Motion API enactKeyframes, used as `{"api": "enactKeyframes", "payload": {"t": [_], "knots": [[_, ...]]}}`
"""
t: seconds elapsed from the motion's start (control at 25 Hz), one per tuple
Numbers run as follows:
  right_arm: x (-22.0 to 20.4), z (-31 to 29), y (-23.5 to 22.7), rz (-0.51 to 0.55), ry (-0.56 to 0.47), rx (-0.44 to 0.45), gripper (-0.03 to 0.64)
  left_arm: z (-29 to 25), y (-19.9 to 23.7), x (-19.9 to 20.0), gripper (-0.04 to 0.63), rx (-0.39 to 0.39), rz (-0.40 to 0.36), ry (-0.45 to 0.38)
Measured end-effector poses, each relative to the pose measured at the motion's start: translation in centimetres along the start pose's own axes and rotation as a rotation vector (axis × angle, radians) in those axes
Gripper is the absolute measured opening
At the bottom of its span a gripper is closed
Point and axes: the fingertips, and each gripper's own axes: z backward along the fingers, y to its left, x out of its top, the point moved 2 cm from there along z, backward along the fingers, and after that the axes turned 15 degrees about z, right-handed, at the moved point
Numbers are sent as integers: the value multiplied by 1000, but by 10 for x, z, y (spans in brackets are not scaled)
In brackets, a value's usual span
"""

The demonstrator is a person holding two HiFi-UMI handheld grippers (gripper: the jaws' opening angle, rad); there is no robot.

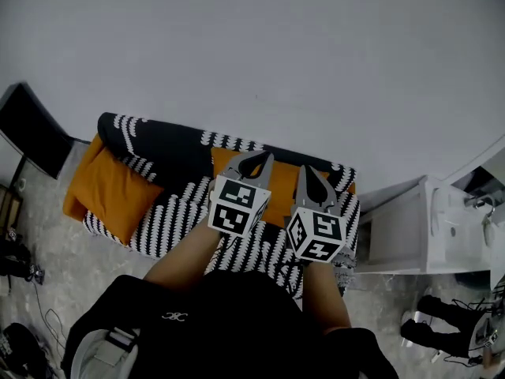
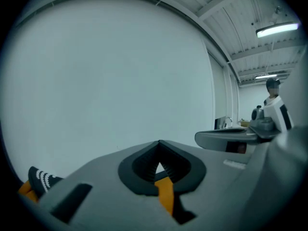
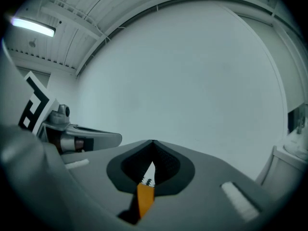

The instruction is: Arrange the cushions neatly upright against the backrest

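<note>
Both tongs, left (image 1: 254, 161) and right (image 1: 313, 178), are closed tip to tip and hold nothing, raised over the sofa (image 1: 166, 144). One orange cushion (image 1: 110, 188) slumps at the sofa's left end. The other (image 1: 278, 202) lies mid-seat, partly hidden below the tongs. Neither looks upright against the backrest, so most of the work seems left. No writing is legible.

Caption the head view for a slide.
Shut left gripper and shut right gripper above a patterned sofa; an orange cushion lies at the picture's left.
</note>
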Motion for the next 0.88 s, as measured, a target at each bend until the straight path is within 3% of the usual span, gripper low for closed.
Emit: {"api": "enactKeyframes", "payload": {"t": [0.2,0.4,0.88], "knots": [[4,2,-3,7,-10,4,8,-6,-13,-7,6,-22,-42,24],[-3,7,-1,-5,8,16,8,-2,-21,-11,9,-52,2,27],[-23,20,3,-34,36,81,8,14,-22,-32,9,34,43,41]]}}
